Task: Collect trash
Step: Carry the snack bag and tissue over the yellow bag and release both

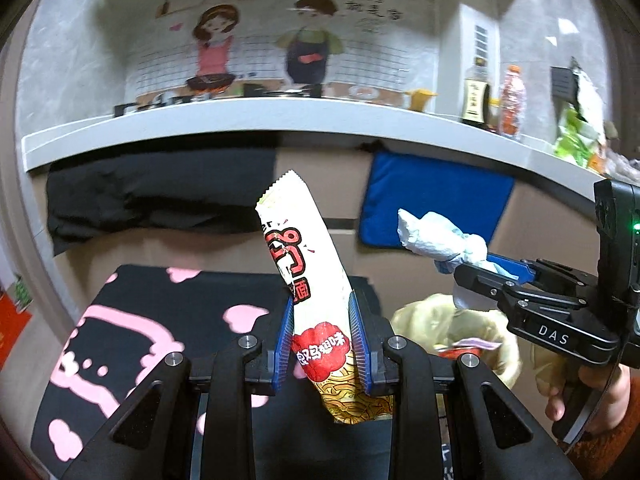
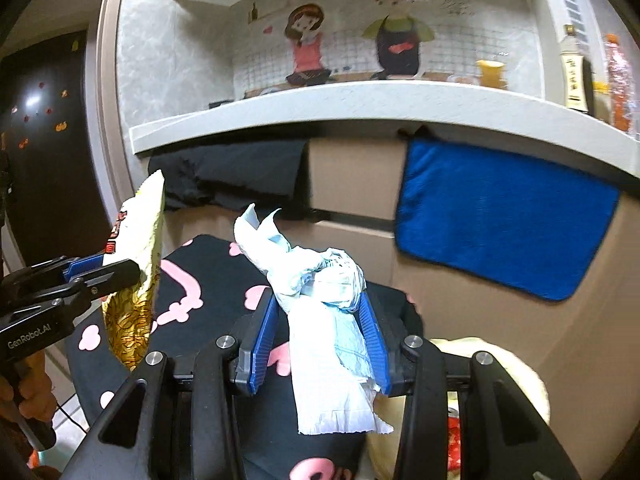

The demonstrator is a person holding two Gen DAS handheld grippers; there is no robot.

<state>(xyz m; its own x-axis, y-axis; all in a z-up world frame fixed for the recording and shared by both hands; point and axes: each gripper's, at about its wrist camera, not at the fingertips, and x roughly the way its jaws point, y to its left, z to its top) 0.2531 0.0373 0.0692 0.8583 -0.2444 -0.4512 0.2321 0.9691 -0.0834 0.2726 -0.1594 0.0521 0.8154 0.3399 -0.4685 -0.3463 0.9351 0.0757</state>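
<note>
A white, red and gold noodle wrapper (image 1: 304, 248) stands upright between the blue pads of my left gripper (image 1: 321, 300), which is shut on it. In the right wrist view the same wrapper (image 2: 144, 232) sticks up from the left gripper (image 2: 120, 264) at the left edge. My right gripper (image 2: 319, 298) is shut on a crumpled white and pale blue tissue (image 2: 320, 276), whose loose end hangs below the pads. The left wrist view shows that tissue (image 1: 436, 236) and the right gripper (image 1: 472, 266) at the right, above a bin lined with a yellowish bag (image 1: 416, 316).
A black cloth with pink shapes (image 1: 140, 320) lies below both grippers. Behind it a white counter (image 1: 240, 120) carries bottles (image 1: 476, 96). A blue towel (image 1: 432, 204) and a black cloth (image 1: 160, 188) hang under it. The bin bag (image 2: 524, 372) holds red packaging.
</note>
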